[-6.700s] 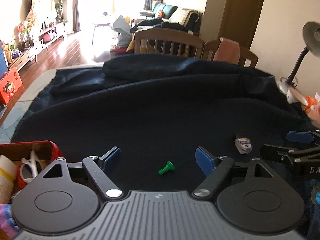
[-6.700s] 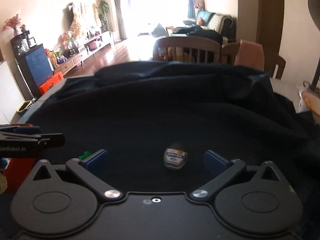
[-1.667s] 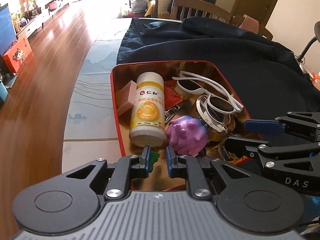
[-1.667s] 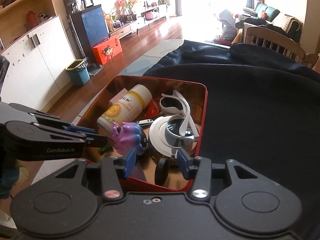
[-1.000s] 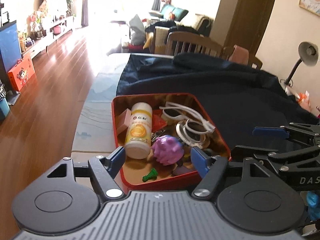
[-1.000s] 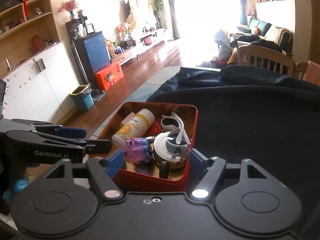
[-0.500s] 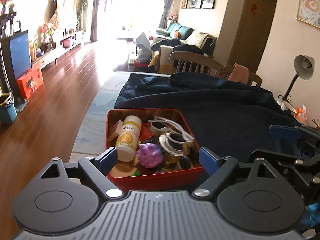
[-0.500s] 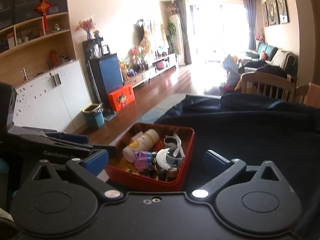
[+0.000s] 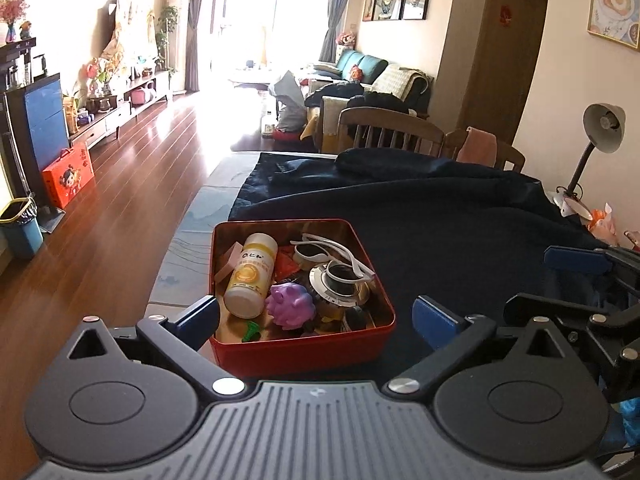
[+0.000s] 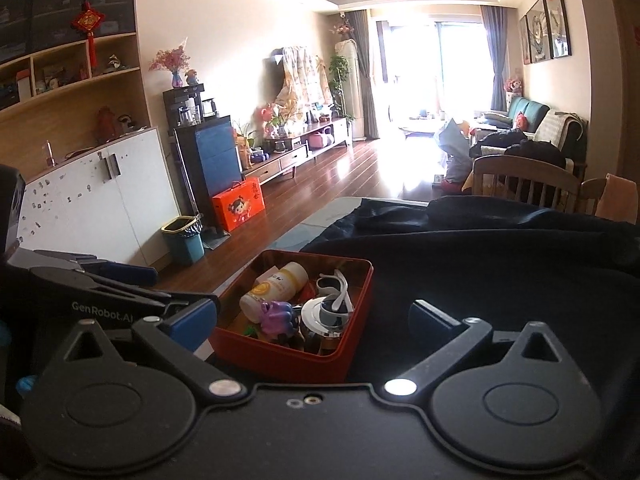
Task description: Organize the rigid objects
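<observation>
With both jaws just spread wide and empty, the left gripper and right gripper hang released above the red rectangular metal tin at the table's left edge, which holds the small green plastic piece, judged deposited.

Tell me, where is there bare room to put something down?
The dark cloth right of the red tin, stretching back to the chairs, lies bare. The tin is crowded: bottle, sunglasses, purple toy.
</observation>
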A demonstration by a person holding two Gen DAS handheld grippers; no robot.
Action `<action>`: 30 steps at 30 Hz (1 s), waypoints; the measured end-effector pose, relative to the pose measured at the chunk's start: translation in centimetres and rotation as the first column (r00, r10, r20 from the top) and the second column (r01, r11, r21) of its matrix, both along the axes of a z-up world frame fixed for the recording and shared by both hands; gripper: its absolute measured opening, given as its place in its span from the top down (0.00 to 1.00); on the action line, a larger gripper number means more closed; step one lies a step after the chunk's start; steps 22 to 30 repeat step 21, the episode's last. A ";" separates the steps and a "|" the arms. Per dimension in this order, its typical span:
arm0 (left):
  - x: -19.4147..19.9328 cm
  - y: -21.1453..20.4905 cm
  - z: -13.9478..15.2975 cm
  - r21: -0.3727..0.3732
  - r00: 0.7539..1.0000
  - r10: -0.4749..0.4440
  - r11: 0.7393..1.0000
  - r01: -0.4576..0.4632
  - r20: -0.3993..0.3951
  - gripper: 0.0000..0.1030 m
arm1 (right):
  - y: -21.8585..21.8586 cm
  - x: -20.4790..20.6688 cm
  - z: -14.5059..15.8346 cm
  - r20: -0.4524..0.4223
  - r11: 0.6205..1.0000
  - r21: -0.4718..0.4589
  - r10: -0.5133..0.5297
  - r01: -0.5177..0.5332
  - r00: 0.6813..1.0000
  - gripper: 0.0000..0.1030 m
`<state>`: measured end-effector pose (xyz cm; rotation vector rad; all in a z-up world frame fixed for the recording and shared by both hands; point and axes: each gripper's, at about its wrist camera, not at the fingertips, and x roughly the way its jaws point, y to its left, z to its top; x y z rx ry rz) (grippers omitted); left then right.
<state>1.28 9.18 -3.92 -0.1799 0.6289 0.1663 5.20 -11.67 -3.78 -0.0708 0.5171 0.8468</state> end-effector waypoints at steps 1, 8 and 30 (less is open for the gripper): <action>0.0 0.0 0.1 0.001 1.000 0.001 1.000 -0.001 0.005 0.00 | 0.0 -0.1 0.0 -0.002 1.000 0.001 0.002 -0.002 1.000 0.00; -0.3 -0.1 0.0 0.007 1.000 -0.014 1.000 0.014 0.002 0.00 | 0.2 -0.1 -0.1 -0.016 1.000 0.006 0.009 -0.009 1.000 0.00; 0.8 0.9 -0.3 0.005 1.000 -0.029 1.000 0.029 -0.006 0.00 | 1.3 0.4 -0.3 -0.029 1.000 0.000 -0.019 0.019 0.999 0.00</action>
